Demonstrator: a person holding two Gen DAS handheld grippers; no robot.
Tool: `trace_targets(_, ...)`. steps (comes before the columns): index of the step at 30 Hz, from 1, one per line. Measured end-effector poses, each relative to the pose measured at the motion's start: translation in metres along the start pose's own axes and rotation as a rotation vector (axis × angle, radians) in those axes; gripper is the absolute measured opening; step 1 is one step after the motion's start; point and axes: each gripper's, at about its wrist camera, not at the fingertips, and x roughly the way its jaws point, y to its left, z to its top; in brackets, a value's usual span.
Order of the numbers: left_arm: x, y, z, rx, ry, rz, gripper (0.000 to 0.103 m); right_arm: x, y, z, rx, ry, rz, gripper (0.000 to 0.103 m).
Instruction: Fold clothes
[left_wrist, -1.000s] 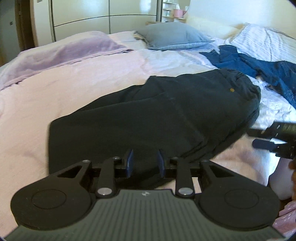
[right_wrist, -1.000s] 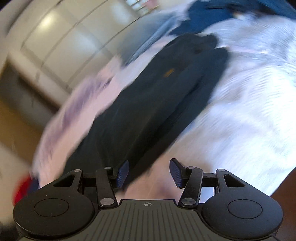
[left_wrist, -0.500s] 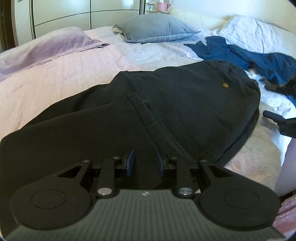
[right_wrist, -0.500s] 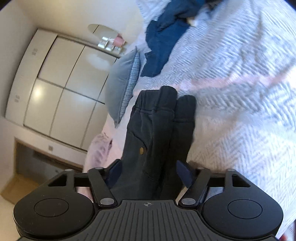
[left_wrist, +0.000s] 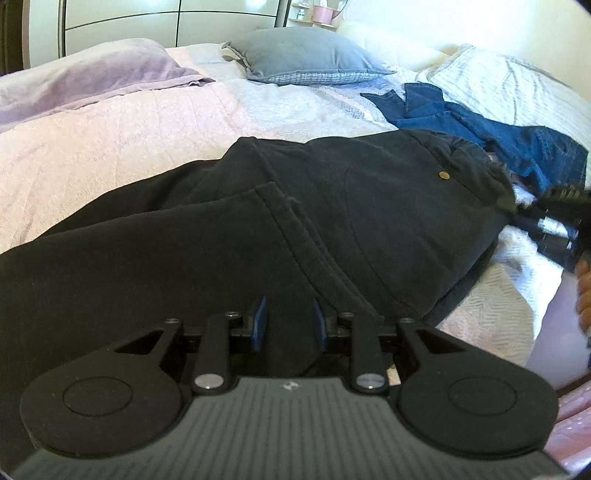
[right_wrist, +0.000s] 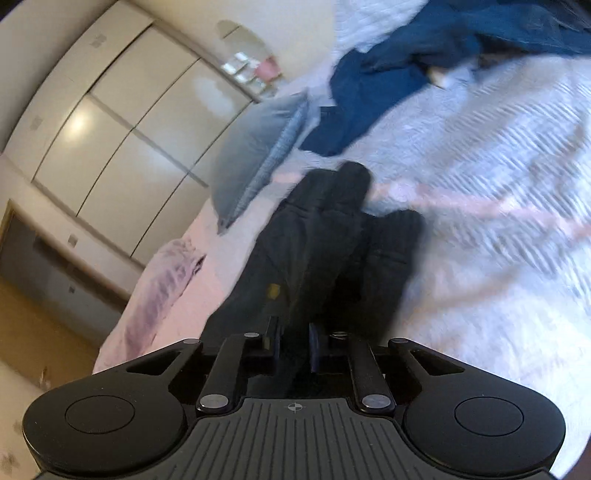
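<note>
Wardrobe (left_wrist: 166, 14) stands behind the bed (left_wrist: 129, 122). Black trousers (left_wrist: 332, 206) lie across the bed, near the blue jeans (left_wrist: 517, 144) and grey pillow (left_wrist: 303, 51). Left hand-held gripper (left_wrist: 288, 325) and right hand-held gripper (right_wrist: 293, 347) each pinch trouser fabric.

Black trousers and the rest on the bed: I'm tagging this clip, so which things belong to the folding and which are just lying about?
In the job:
black trousers
left gripper
right gripper

Lying about:
blue jeans
grey pillow
lilac blanket
bed
</note>
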Motion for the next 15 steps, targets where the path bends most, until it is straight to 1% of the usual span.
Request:
trace_targets(3,-0.001,0.004,0.0,-0.008,0.004,-0.004,0.023,0.0,-0.003,-0.005,-0.006,-0.001,-0.029,0.013)
trace_targets(5,-0.004,0.006,-0.001,-0.002,0.003,0.001,0.023,-0.001,-0.004,-0.008,-0.013,-0.005,-0.047,0.015)
trace_targets(6,-0.005,0.008,-0.002,-0.007,0.003,0.0,0.023,-0.006,0.0,-0.007,-0.025,-0.016,-0.052,0.019)
trace_targets(7,-0.007,0.011,-0.002,-0.017,0.003,-0.002,0.023,-0.01,0.004,-0.007,-0.038,-0.027,-0.057,0.032)
trace_targets(8,-0.009,0.013,-0.003,-0.027,0.002,-0.004,0.023,-0.014,0.009,-0.007,-0.051,-0.038,-0.061,0.041)
trace_targets(9,-0.011,0.016,-0.004,-0.038,0.001,-0.005,0.023,-0.017,0.011,-0.006,-0.056,-0.049,-0.064,0.063)
trace_targets(10,-0.013,0.019,-0.004,-0.048,0.001,-0.007,0.022,-0.018,0.008,-0.003,-0.039,-0.061,-0.061,0.071)
trace_targets(12,-0.018,0.025,-0.006,-0.078,0.002,-0.019,0.022,-0.018,0.0,0.003,-0.001,-0.083,-0.05,0.071)
trace_targets(15,-0.025,0.036,-0.008,-0.125,0.003,-0.032,0.022,-0.004,-0.021,0.016,0.097,-0.083,0.013,0.071)
